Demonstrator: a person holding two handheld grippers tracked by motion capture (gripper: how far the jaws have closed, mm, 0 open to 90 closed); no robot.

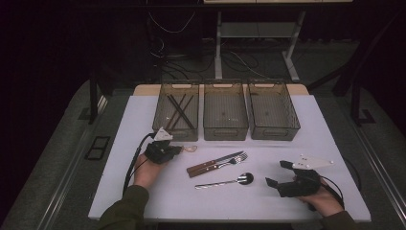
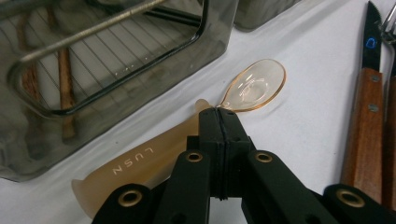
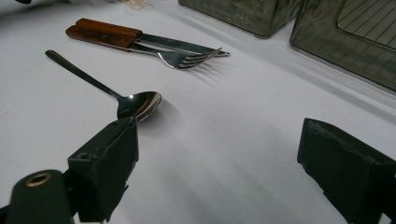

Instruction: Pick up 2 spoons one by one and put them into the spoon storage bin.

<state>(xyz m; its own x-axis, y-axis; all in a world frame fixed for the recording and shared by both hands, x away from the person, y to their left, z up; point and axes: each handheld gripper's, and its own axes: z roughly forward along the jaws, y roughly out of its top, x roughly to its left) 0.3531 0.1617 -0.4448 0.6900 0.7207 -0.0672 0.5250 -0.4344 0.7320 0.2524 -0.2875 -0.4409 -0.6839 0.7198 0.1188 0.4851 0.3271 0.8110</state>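
Pinching the translucent plastic spoon [image 2: 254, 86] with my left gripper [image 2: 218, 116], jaws clenched on the neck where the bowl meets the flat handle; handle runs back under the gripper, printed letters on it. Spoon lies on the white table [image 1: 143, 115], just in front of the left bin [image 1: 176, 111], near its lower rim. In the high view the left gripper [image 1: 178, 149] sits at that bin's front edge with the spoon bowl [image 1: 191, 149] poking out to its right. Left bin has dark chopsticks [image 1: 180, 110] inside. Middle bin [image 1: 225, 110] and right bin [image 1: 272, 109] sit beside it in a row.

My right gripper [image 1: 277, 173] rests on the table at the right, jaws spread wide, nothing between them. In the right gripper view the metal spoon [image 3: 138, 104] lies just past my left jaw tip, not touched. Wooden-handled knife [image 1: 213, 162] and fork [image 1: 221, 165] lie side by side in the middle of the table, metal spoon [image 1: 225, 182] just below them
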